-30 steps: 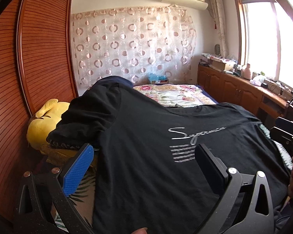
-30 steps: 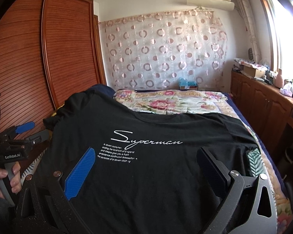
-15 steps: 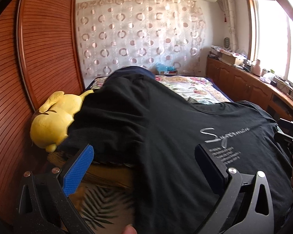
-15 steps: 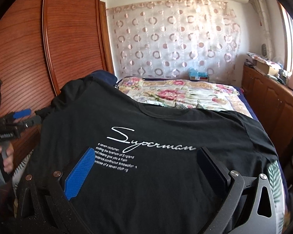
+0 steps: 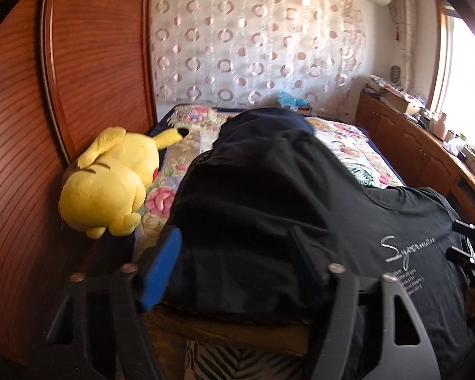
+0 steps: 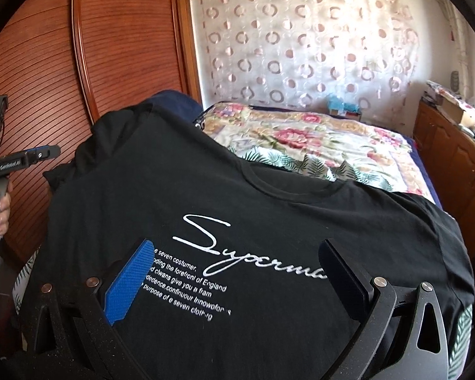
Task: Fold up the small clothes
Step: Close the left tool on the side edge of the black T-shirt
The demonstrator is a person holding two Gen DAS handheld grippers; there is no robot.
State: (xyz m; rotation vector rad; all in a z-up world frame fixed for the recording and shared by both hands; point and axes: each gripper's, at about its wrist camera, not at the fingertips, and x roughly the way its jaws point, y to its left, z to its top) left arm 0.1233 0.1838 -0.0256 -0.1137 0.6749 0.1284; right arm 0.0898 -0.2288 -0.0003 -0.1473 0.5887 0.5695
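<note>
A black T-shirt (image 6: pixel 269 196) with a white "Superman" print lies spread over the near end of the bed. Its left sleeve (image 5: pixel 253 205) is bunched in a dark heap. My left gripper (image 5: pixel 234 259) hangs over that sleeve's near edge, and its jaws are closing with the cloth lying between them, apart from the pads. In the right wrist view the left gripper (image 6: pixel 25 158) shows at the left edge, held by a hand. My right gripper (image 6: pixel 237 272) stands open just above the printed chest. The right gripper (image 5: pixel 471 250) also peeks in at the right edge.
A yellow plush toy (image 5: pixel 110 183) lies beside the sleeve, against the wooden wardrobe door (image 5: pixel 79 63). The floral bedspread (image 6: pixel 316 145) stretches behind the shirt to a curtain. A wooden cabinet (image 5: pixel 411 145) with clutter runs along the right wall. The bed's wooden foot rail (image 5: pixel 237 332) is under the sleeve.
The left gripper has swung left from the shirt's chest to the bunched sleeve, and its jaws have narrowed. The right gripper has shifted left and closer over the print, still open.
</note>
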